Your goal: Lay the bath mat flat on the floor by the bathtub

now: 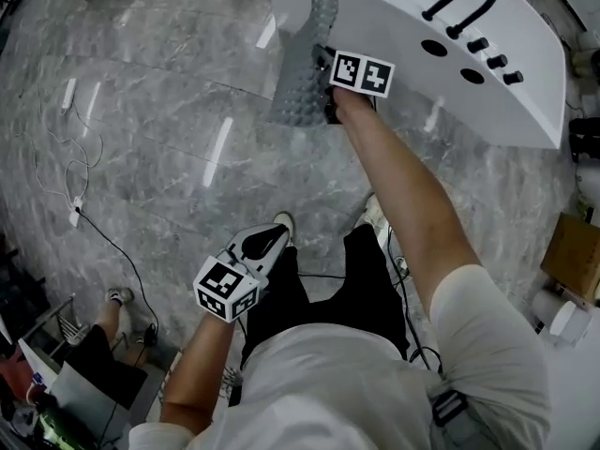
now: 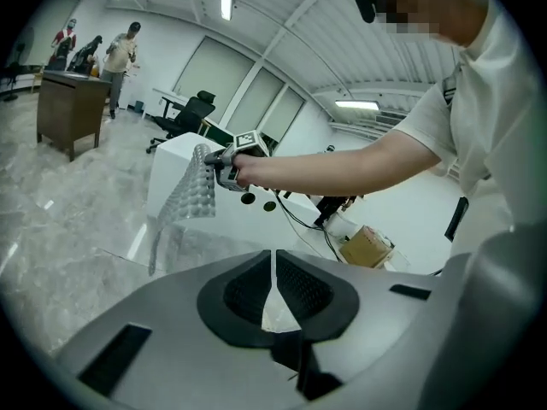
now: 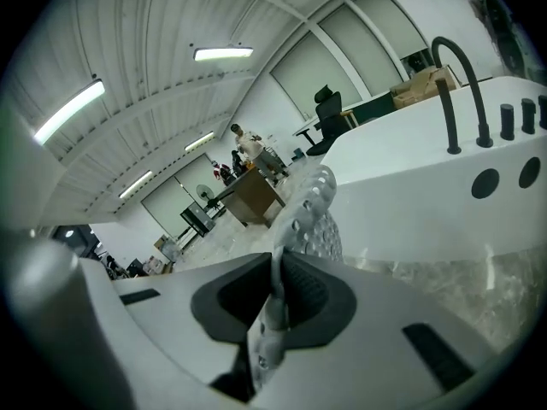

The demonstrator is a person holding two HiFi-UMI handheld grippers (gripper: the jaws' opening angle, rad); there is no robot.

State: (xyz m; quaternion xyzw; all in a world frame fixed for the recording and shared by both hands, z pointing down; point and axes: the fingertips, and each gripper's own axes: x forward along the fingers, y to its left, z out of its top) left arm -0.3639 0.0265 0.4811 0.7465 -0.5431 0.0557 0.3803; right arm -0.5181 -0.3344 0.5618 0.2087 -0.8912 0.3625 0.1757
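One edge of the bath mat [image 1: 300, 82] is clamped in the fingers of the right gripper [image 3: 278, 272], its length hanging beside the bathtub [image 1: 403, 26] at upper centre; the left gripper [image 2: 273, 267], fingers together, empty, hangs well apart below.

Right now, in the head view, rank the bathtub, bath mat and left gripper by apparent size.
Largest: bathtub. Then bath mat and left gripper look close; the gripper is nearer the camera, so no ranking between them.

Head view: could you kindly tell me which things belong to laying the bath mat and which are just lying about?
Job: bath mat, held by right gripper; bathtub; floor.
Lying about: cardboard box; white plug; left gripper, shut and empty.
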